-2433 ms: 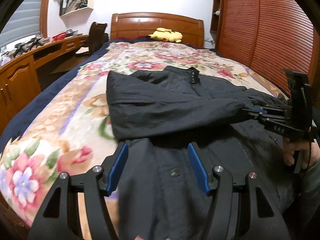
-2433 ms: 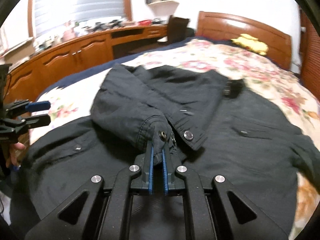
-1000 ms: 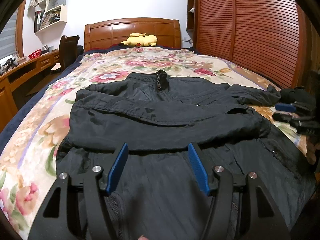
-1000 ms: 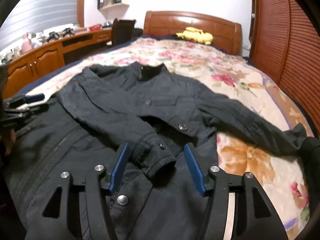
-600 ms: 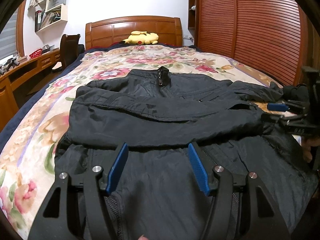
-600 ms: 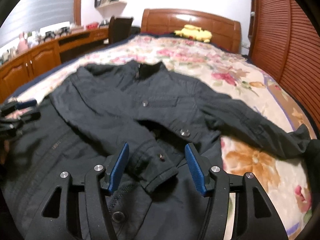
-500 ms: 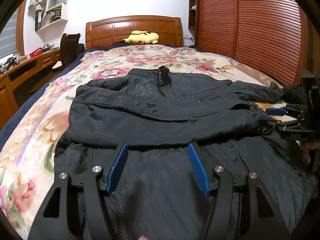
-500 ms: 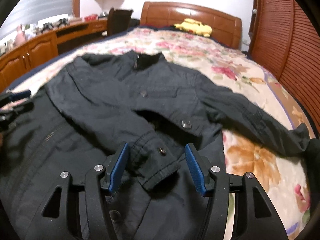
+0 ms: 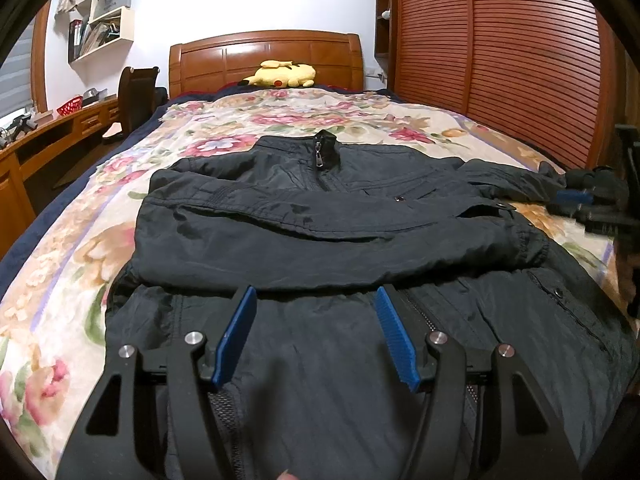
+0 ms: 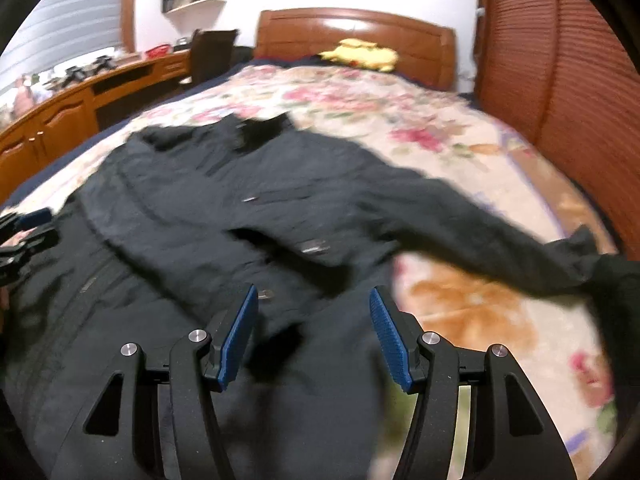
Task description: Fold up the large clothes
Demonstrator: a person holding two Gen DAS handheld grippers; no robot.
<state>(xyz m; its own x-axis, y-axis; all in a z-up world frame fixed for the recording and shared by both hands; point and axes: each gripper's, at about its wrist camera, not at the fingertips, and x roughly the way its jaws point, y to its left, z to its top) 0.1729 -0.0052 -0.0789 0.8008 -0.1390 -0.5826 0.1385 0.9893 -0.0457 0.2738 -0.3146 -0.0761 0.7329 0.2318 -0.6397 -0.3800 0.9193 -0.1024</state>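
Dark jacket (image 9: 320, 240) spread front-up on the floral bedspread (image 9: 80, 248), one sleeve (image 9: 320, 236) folded across the chest, the other sleeve (image 10: 500, 236) trailing toward the wardrobe side. Right gripper (image 10: 314, 324) half open, empty, no longer over the folded cuff as a second ago. Left gripper (image 9: 316, 328) half open, empty, unmoved above the hem.

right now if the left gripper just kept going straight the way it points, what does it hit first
Most likely the black jacket itself. The open left gripper angles down over the jacket's lower front panel, just short of the sleeve folded across the chest. Nothing else lies between, though depth is hard to judge here.
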